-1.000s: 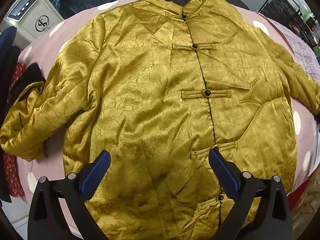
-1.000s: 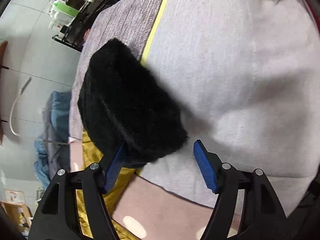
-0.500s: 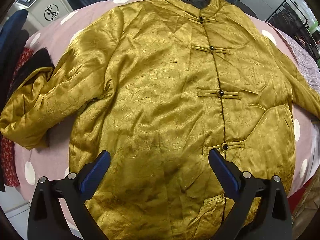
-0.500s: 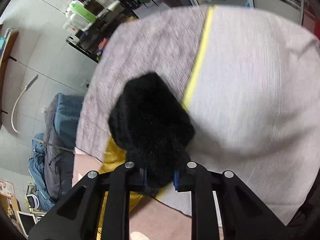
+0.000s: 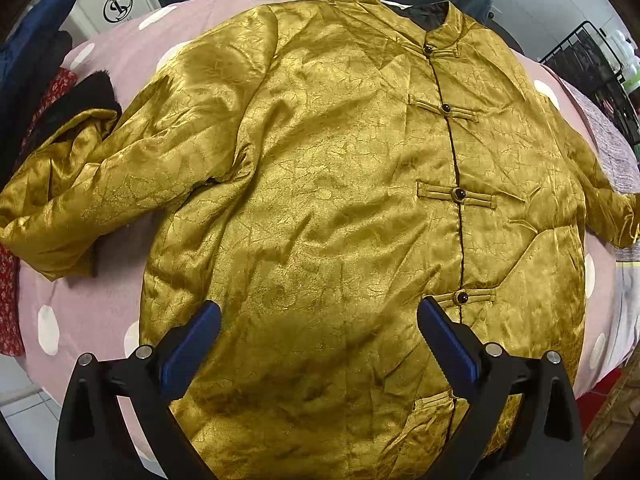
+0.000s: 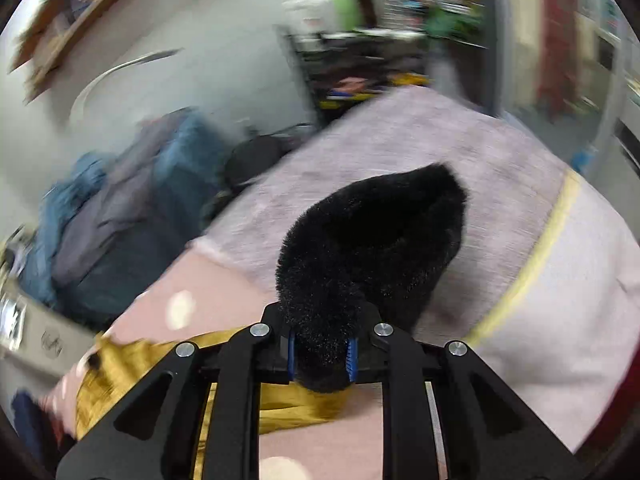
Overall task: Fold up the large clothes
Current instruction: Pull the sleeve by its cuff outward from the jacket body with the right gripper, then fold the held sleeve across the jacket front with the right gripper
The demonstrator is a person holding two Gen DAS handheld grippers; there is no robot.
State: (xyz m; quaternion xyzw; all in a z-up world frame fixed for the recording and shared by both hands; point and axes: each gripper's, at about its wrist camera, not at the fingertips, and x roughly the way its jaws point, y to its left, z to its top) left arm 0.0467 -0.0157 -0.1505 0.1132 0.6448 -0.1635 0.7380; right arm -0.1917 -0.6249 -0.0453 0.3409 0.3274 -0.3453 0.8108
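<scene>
A gold satin jacket (image 5: 340, 208) with frog buttons lies face up on a pink polka-dot bed cover (image 5: 92, 300). Its left sleeve (image 5: 80, 200) bends back, with a black fur cuff (image 5: 92, 92) at its end. My left gripper (image 5: 318, 336) is open and hovers above the jacket's lower hem. My right gripper (image 6: 320, 354) is shut on the black fur cuff (image 6: 372, 240) of the right sleeve and holds it raised; gold sleeve fabric (image 6: 280, 400) hangs under it.
A grey blanket with a yellow stripe (image 6: 532, 264) covers the bed's right side. A white appliance (image 5: 116, 4) and dark clothes (image 5: 24, 72) stand at the far left. A black wire rack (image 5: 592, 64) is at the far right. Blue garments (image 6: 112, 208) pile beyond the bed.
My right gripper has closed on the fur cuff and lifted it, swinging its view toward the room. My left gripper has drifted left above the jacket, still open.
</scene>
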